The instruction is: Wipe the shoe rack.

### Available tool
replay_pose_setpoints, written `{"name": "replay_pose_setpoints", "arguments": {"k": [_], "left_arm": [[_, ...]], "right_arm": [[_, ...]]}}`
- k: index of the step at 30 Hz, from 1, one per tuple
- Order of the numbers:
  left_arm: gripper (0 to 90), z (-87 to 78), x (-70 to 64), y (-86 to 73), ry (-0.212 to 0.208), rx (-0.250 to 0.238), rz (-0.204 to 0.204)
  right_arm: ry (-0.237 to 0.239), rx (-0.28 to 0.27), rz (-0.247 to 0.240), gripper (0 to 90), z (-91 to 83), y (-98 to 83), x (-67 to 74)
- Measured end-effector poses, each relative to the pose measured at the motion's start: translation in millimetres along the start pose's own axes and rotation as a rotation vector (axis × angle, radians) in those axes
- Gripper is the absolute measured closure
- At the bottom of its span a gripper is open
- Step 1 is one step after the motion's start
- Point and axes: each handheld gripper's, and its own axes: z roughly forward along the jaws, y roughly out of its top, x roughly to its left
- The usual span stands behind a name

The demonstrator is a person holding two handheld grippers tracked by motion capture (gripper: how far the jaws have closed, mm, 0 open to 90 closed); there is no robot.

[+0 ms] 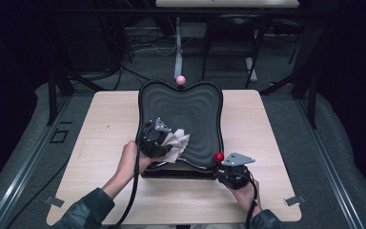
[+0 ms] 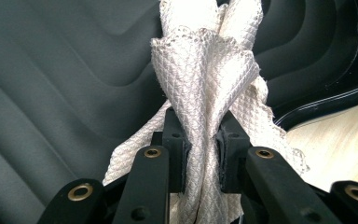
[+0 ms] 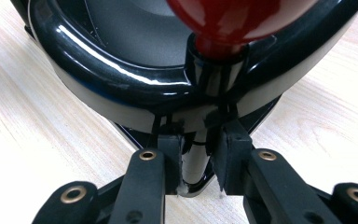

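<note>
The crumpled white waffle-weave cloth [image 1: 175, 142] lies at the lower left of the rippled black plastic tray [image 1: 195, 112], pinched tight in the left tool [image 1: 158, 143]; unwiped tray stretches toward the upper right. The right tool [image 1: 225, 168] clamps the tray's lower-right corner under a red knob [image 1: 218, 156].

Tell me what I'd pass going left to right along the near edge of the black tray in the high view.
Left gripper → white cloth clamped in it → bare ridged tray → red ball at the tray's near right corner → right gripper.
</note>
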Motion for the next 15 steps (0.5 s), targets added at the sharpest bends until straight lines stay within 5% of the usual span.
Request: {"name": "replay_pose_setpoints", "arguments": {"k": [15], "left_arm": [[77.0, 2.6, -1.1, 10.1, 0.014, -0.004, 0.017]], "right_arm": [[-0.003, 0.001, -0.001, 74.6, 0.0, 0.0, 0.3]]}}
